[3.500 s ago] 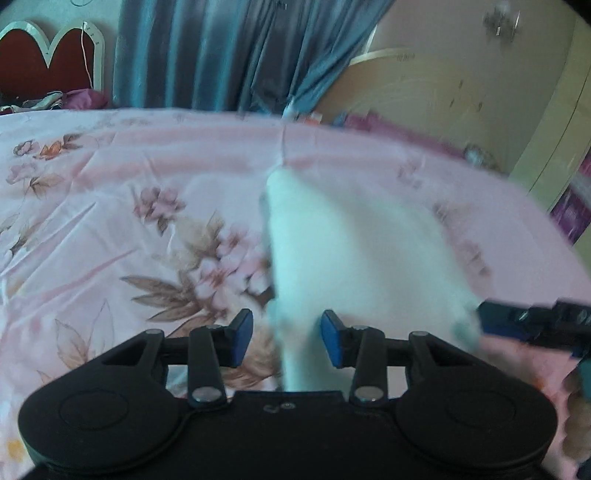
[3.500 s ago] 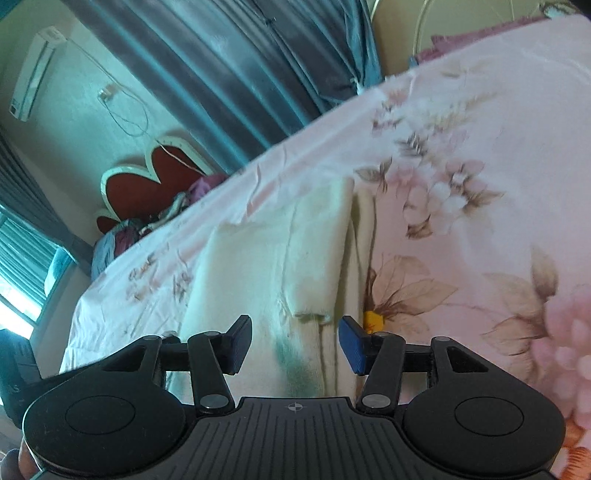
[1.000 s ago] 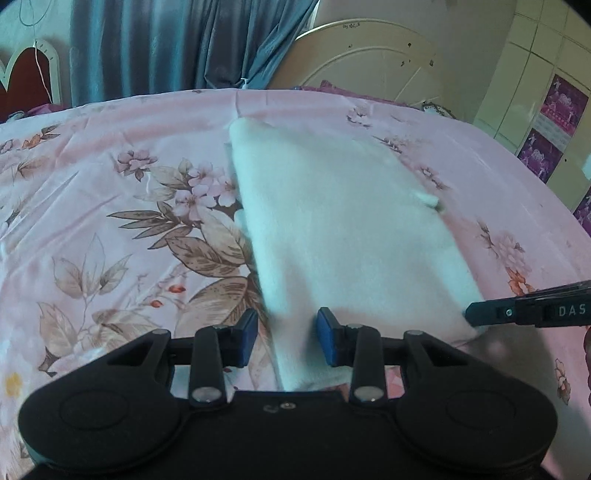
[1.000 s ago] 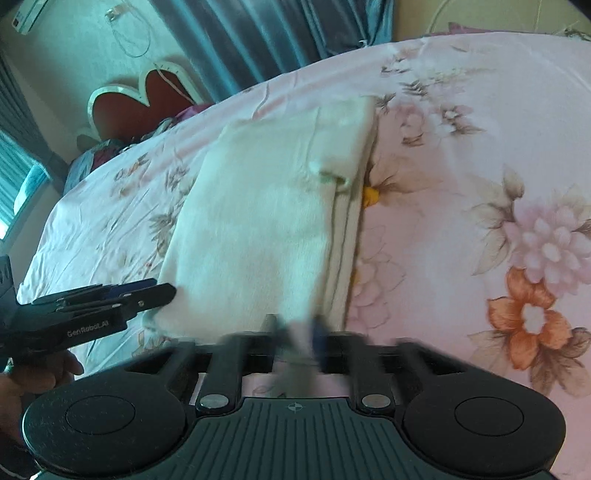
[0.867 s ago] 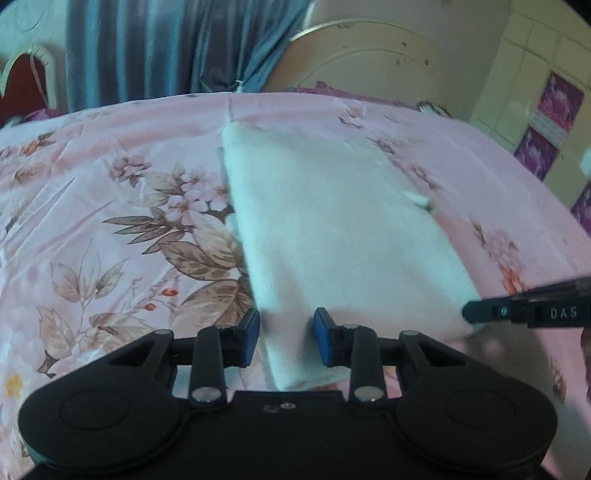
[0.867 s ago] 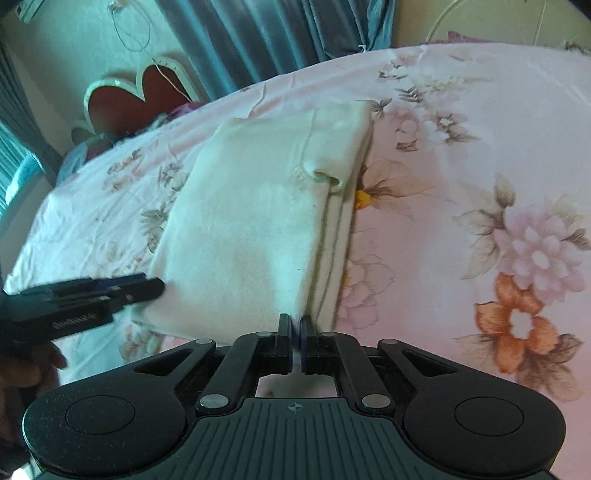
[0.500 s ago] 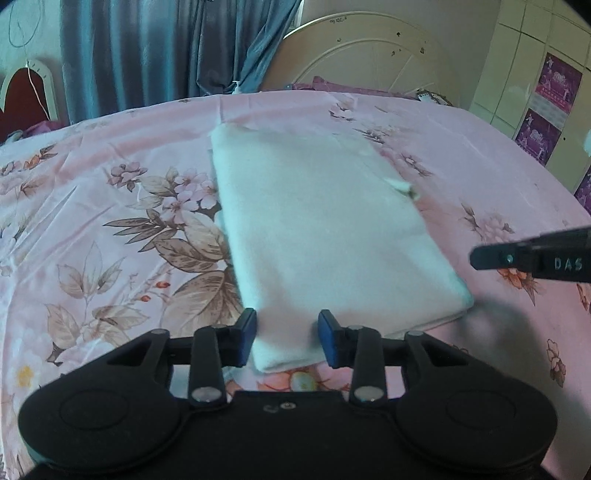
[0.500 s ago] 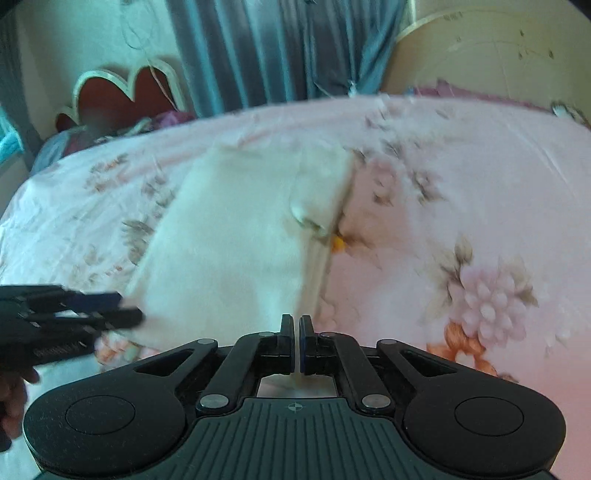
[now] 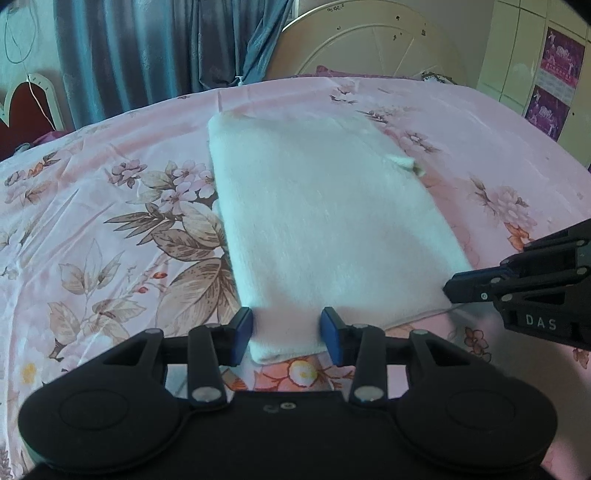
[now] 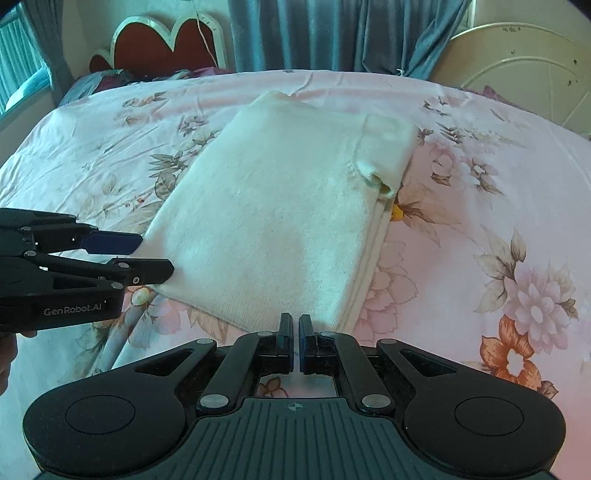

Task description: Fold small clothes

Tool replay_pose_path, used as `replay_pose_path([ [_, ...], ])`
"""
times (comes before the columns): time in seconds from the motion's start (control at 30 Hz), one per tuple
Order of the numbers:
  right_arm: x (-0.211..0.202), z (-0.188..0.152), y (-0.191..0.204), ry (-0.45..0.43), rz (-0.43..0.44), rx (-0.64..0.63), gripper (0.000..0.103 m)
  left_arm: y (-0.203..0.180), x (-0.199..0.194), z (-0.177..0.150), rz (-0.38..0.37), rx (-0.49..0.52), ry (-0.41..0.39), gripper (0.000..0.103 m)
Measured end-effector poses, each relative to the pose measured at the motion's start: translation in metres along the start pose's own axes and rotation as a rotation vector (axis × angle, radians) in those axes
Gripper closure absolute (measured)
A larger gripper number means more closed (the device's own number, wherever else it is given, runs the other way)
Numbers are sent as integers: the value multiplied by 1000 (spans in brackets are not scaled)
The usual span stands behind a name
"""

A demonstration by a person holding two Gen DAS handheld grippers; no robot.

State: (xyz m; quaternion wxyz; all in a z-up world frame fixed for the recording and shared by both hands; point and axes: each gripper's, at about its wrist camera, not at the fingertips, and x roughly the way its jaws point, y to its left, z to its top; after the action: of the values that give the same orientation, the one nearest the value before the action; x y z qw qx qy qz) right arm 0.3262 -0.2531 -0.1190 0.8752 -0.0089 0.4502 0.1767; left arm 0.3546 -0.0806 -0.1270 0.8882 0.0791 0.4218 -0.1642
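A cream-white folded garment [image 9: 321, 221] lies flat on the pink floral bedsheet [image 9: 110, 229]; it also shows in the right wrist view [image 10: 280, 218], with a small sleeve [image 10: 384, 155] folded on its far right corner. My left gripper [image 9: 287, 334] is open, its blue fingertips either side of the garment's near left corner, gripping nothing. My right gripper [image 10: 295, 341] is shut and empty, just short of the garment's near edge. Each gripper shows in the other's view: the right one [image 9: 480, 288] at the garment's near right corner, the left one [image 10: 140, 254] at its near left corner.
Blue curtains [image 10: 332, 33] hang behind the bed. A red heart-shaped headboard [image 10: 162, 44] stands at the back left, with dark bedding [image 10: 107, 79] below it. A round cream panel [image 9: 369, 48] leans at the back right. Tiled wall with purple posters [image 9: 554, 77] is at the right.
The right gripper closed about a second ago and has drawn back and swung to face the garment squarely. The left gripper stayed open and shifted slightly nearer the corner.
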Motion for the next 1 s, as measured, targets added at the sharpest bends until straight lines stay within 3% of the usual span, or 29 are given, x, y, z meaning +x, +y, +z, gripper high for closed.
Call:
replay_pose_path([
  [0.07,1,1,-2,-1,6,4,101,-1,-1,0,9,-4,5,58],
  [0.2,-1,-2,-10,-15,38,66,101,0,-4,0,72,4,6,21],
  [0.27,-3,-2,-16,-17,63,100,100,0,-7,-1,75,11,2,15],
  [0.4,-19,4,-28,-65,68,182,89,6,-17,1,76,-13,-32,16],
  [0.53,-28,22,-19,-173,9,78,89,13,-23,17,49,-68,-111,16],
  [0.6,-22,35,-20,-201,-37,70,89,13,-14,28,74,-64,-114,16],
  [0.67,-14,51,-23,-222,-24,65,89,18,1,37,70,-92,-101,17],
  [0.8,17,65,-21,-202,-38,-31,89,24,35,44,59,-153,-29,18],
  [0.87,48,61,-27,-80,-116,-55,89,26,49,40,48,-169,17,14],
  [1.0,21,56,-42,-145,-92,8,89,28,37,41,60,-159,-9,13],
])
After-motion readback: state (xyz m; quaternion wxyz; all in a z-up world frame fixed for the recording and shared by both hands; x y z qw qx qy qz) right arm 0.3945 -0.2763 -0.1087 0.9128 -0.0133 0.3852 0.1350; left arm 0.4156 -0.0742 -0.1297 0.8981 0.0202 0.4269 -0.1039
